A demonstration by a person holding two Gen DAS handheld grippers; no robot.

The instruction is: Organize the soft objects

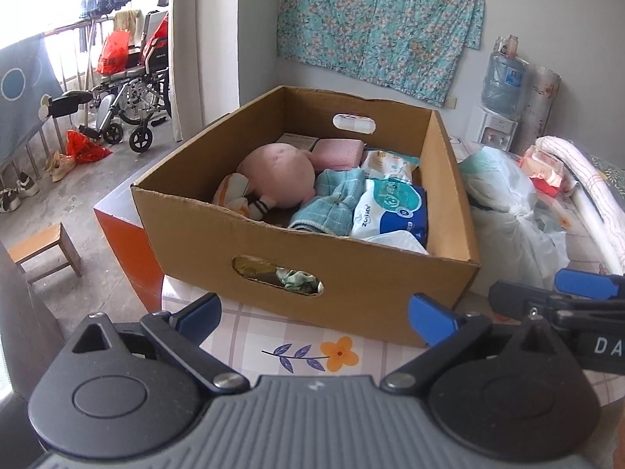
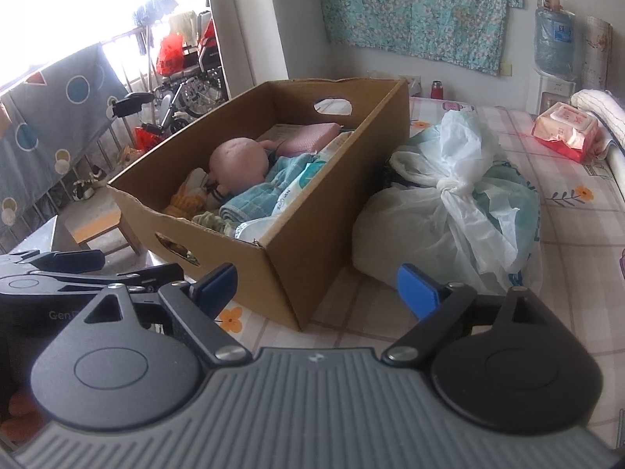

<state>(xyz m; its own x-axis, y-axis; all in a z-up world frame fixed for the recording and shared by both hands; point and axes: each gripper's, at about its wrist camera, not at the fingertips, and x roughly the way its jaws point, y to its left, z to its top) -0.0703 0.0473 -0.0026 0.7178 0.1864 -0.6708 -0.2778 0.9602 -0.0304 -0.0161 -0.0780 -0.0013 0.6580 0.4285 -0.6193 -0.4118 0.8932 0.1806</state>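
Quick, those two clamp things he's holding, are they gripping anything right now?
Left hand-held gripper: open, holding nothing.
Right hand-held gripper: open, holding nothing.

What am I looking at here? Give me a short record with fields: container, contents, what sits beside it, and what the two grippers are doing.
container: cardboard box on a flowered tablecloth
contents: pink plush toy, blue towel, wipes pack, pink sponge
beside it: knotted plastic bag
left gripper: open, empty
right gripper: open, empty
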